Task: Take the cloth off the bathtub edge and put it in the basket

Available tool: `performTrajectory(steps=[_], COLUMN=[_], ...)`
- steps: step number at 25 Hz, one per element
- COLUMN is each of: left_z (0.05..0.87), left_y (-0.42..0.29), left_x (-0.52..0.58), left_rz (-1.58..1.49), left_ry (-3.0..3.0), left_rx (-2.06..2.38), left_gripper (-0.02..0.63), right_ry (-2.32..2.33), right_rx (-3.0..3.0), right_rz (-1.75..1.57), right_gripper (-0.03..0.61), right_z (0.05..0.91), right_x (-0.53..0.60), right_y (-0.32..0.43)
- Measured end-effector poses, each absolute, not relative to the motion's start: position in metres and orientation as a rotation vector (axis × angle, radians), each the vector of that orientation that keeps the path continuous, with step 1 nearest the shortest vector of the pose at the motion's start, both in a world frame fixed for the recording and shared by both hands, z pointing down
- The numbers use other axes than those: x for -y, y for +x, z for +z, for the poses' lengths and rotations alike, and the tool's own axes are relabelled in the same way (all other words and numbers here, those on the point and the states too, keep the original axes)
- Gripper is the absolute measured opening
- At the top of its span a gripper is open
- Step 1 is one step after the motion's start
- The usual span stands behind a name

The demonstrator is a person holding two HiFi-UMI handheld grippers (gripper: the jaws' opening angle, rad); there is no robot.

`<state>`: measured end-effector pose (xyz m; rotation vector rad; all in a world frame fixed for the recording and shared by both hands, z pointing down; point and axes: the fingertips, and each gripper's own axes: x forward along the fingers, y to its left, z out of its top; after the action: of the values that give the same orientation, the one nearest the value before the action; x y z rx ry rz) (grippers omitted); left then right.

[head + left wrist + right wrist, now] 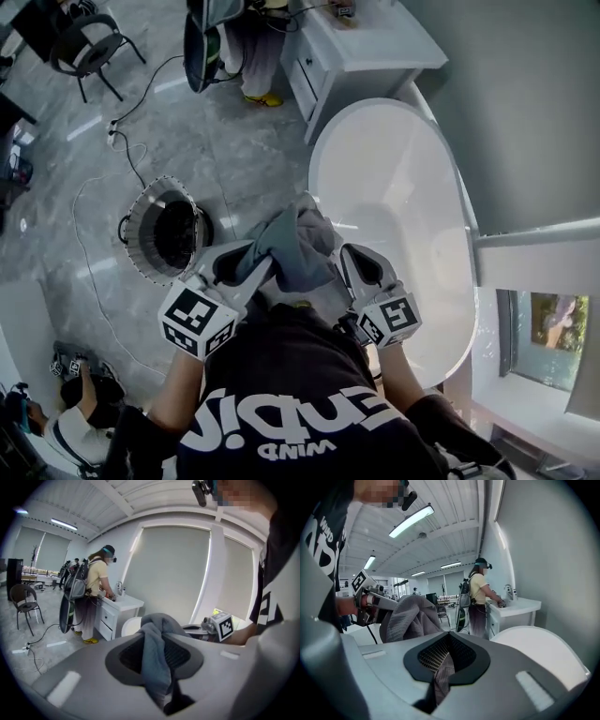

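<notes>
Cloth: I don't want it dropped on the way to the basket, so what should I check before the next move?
1. Left gripper jaws shut on the cloth: ok, a fold is pinched between them.
2. Right gripper jaws shut on the cloth: ok, a strip is clamped between them.
3. Cloth clear of the bathtub edge: cannot tell, the bunched cloth hides what is under it.
4. Basket mouth open and unobstructed: ok, it stands on the floor to the person's left.
5. Floor by the basket: not ok, a cable lies beside it, so step carefully.
</notes>
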<state>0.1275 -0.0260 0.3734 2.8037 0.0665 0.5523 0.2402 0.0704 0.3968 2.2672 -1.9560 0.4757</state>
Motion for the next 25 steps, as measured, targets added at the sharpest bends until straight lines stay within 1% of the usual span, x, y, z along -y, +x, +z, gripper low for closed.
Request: performTrajectory(steps=[9,13,18,25], left_z=[0.381,0.377,0.367,0.371], left_y=[0.043,-0.012,-0.067,-0.124], left_x=[0.120,0.157,0.186,0.199], left_rz=[0.504,0.481,0.435,0.382], left_ry=[2.768,2.726,2.647,2.506], left_rx=[0.251,0.444,0.673,0.964], left_gripper=[0.091,0.091,0.091,0.091], right_ry=[2.014,1.852,1.619,1.353], right_rx=[2.191,2.321,2.462,2.591], right_rz=[0.420,0.404,0.399,0.376], right_gripper=[0.009,0.009,0.009,0.009], right_z=[0.398,0.397,0.390,0.389], right_x=[0.063,0.122,0.168,0.206], right_y=[0.176,0.127,0.064,0.012])
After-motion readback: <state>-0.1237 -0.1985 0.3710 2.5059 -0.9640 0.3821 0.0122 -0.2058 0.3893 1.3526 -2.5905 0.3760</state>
